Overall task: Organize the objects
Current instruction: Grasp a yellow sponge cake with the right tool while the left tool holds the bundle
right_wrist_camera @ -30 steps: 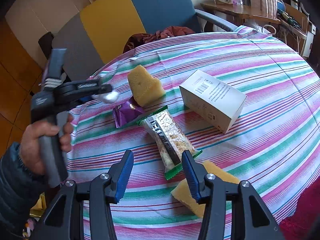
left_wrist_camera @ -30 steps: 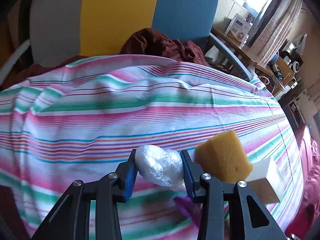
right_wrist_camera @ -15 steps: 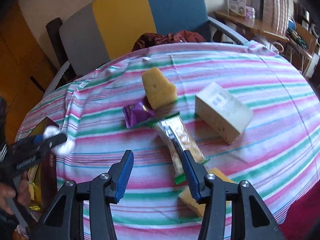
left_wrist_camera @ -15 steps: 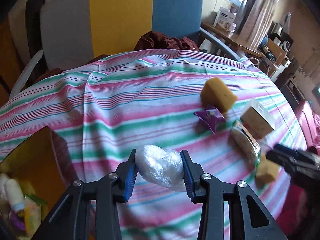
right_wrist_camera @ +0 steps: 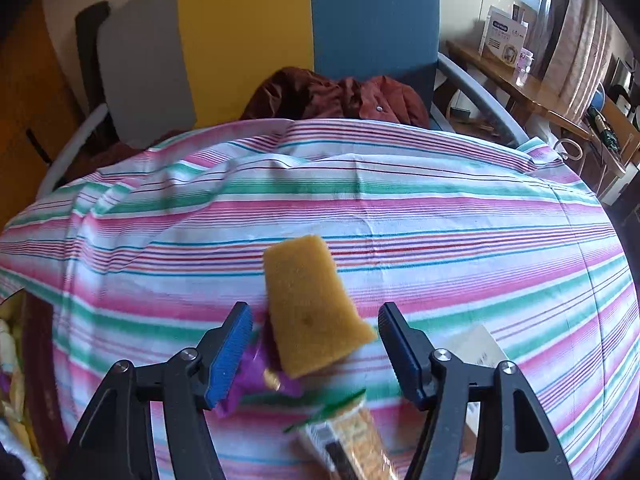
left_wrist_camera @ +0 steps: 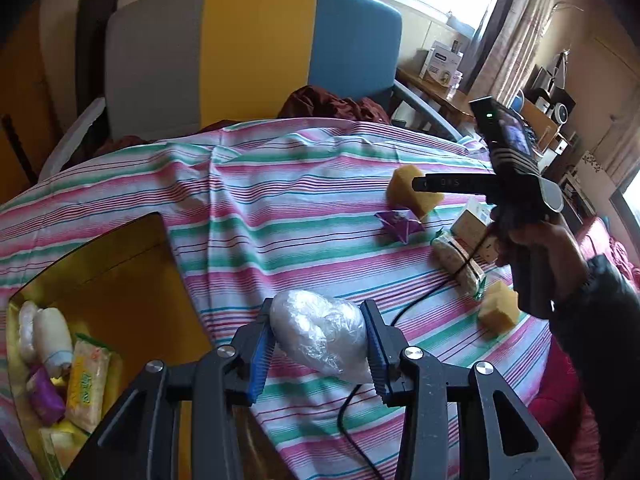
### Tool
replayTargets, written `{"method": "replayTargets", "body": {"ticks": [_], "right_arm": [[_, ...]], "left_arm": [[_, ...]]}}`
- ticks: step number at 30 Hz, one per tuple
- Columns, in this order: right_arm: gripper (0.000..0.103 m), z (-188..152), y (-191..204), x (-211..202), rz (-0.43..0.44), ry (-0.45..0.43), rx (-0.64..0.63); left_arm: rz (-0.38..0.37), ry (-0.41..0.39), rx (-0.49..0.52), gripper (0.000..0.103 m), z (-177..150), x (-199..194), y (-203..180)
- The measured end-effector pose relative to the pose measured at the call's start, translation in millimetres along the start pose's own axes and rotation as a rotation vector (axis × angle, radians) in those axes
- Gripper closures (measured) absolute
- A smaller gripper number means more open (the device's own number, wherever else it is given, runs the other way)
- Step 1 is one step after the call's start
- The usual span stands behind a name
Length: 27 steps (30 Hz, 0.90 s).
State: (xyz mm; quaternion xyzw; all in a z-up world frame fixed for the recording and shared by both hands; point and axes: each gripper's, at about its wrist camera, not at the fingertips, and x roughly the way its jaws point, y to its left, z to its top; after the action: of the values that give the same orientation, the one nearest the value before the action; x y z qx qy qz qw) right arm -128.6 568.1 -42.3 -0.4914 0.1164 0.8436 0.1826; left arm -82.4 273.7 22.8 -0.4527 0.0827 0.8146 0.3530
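My left gripper (left_wrist_camera: 320, 344) is shut on a white bundle wrapped in clear plastic (left_wrist_camera: 320, 334), held above the striped tablecloth (left_wrist_camera: 280, 208) just right of an open yellow box (left_wrist_camera: 120, 272). My right gripper (right_wrist_camera: 316, 348) hovers over a yellow sponge wedge (right_wrist_camera: 312, 316). Its jaws are opening, with the sponge showing between them and untouched by the pads. Under it lie a purple packet (right_wrist_camera: 256, 380), a snack bar in a clear wrapper (right_wrist_camera: 348, 440) and a white carton (right_wrist_camera: 480, 348). The left wrist view shows the right gripper (left_wrist_camera: 418, 184) side-on above that sponge (left_wrist_camera: 416, 200).
The yellow box holds several small packets and rolls (left_wrist_camera: 52, 340). A second sponge (left_wrist_camera: 498, 310) lies near the table's right edge. A black cable (left_wrist_camera: 416, 304) crosses the cloth. Behind the table stands a grey, yellow and blue chair (right_wrist_camera: 248, 32) with dark red clothing (right_wrist_camera: 340, 96).
My left gripper carried the bundle leftwards, bringing the yellow box into view. My right gripper moved forward over the sponge wedge and its jaws spread wider.
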Motion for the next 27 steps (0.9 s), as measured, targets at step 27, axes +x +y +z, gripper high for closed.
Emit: {"method": "replayTargets", "body": {"ticks": [27], "right_arm": [[0.057, -102, 90, -72, 0.155, 0.095, -0.258]], "left_arm": [[0.122, -0.071, -0.112, 0.061, -49, -45, 53]]}}
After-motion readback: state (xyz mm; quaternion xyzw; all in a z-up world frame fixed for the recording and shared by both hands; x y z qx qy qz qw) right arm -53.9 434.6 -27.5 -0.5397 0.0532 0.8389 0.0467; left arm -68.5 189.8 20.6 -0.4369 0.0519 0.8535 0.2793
